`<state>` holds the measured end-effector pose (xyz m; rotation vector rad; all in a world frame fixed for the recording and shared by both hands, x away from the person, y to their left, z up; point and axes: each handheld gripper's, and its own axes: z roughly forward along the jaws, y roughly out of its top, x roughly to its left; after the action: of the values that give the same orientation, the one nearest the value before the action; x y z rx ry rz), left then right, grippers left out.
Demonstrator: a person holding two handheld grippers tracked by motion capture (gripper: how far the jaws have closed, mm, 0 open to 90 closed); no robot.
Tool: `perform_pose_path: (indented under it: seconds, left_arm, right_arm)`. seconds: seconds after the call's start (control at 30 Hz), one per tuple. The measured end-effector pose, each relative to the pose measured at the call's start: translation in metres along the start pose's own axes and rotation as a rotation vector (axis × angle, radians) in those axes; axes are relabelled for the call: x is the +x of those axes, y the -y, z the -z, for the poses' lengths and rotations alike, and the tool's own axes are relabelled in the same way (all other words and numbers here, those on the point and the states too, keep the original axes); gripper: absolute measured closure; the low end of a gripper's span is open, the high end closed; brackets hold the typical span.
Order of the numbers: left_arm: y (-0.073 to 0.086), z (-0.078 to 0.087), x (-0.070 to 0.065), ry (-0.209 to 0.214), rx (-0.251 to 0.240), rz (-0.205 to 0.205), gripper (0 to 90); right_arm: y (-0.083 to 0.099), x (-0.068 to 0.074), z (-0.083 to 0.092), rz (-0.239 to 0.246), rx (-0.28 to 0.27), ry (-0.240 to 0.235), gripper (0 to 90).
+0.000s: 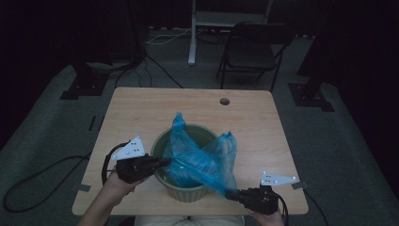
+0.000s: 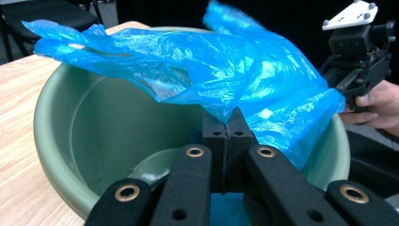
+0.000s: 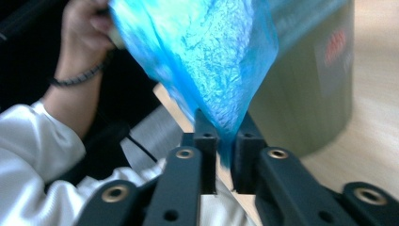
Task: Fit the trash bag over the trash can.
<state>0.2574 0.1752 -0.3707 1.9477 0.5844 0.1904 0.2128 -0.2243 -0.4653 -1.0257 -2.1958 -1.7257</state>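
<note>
On the tabletop [image 1: 141, 108], the blue plastic bag [image 1: 200, 157] sits in the green basin [image 1: 188, 190]; left tool [image 1: 162, 162] and right tool [image 1: 229, 193] each clamp a bag edge

High view: overhead from the person's side, looking forward and down over the whole surface [image 1: 141, 108]. Left gripper view: close, along its jaws into the green bowl [image 2: 70, 127]. Right gripper view: close, at the bowl's outer wall. All three share bowl and blue bag [image 1: 197, 155].
</note>
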Motion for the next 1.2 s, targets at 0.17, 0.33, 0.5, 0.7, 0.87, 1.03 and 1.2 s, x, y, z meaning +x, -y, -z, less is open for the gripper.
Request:
perform_pose_path:
  seconds: [0.17, 0.33, 0.5, 0.7, 0.87, 1.03, 1.2]
  left_arm:
    - [0.005, 0.001, 0.004, -0.002, -0.003, 0.02, 90.0]
    - [0.005, 0.0, 0.007, 0.009, -0.012, 0.032, 90.0]
    - [0.002, -0.003, 0.009, 0.006, -0.014, 0.037, 90.0]
    - [0.002, -0.007, 0.016, 0.01, -0.02, 0.056, 90.0]
    - [-0.002, -0.006, 0.016, 0.003, -0.024, 0.048, 90.0]
    - [-0.008, -0.005, 0.012, 0.001, -0.027, 0.02, 90.0]
    - [-0.014, -0.002, 0.007, -0.012, -0.045, -0.002, 90.0]
  right_arm:
    - [-0.004, -0.024, 0.012, -0.048, 0.034, 0.189, 84.8]
    - [-0.022, -0.035, 0.029, -0.054, -0.02, 0.279, 85.2]
    - [-0.08, -0.035, 0.043, 0.042, -0.133, 0.36, 85.0]
    - [-0.137, -0.035, 0.025, 0.086, -0.186, 0.27, 82.1]
    - [-0.169, -0.009, -0.015, 0.175, -0.124, 0.176, 70.3]
    - [-0.188, 0.018, -0.05, 0.251, -0.045, 0.107, 57.2]
    - [-0.191, 0.028, -0.076, 0.262, 0.042, 0.038, 48.3]
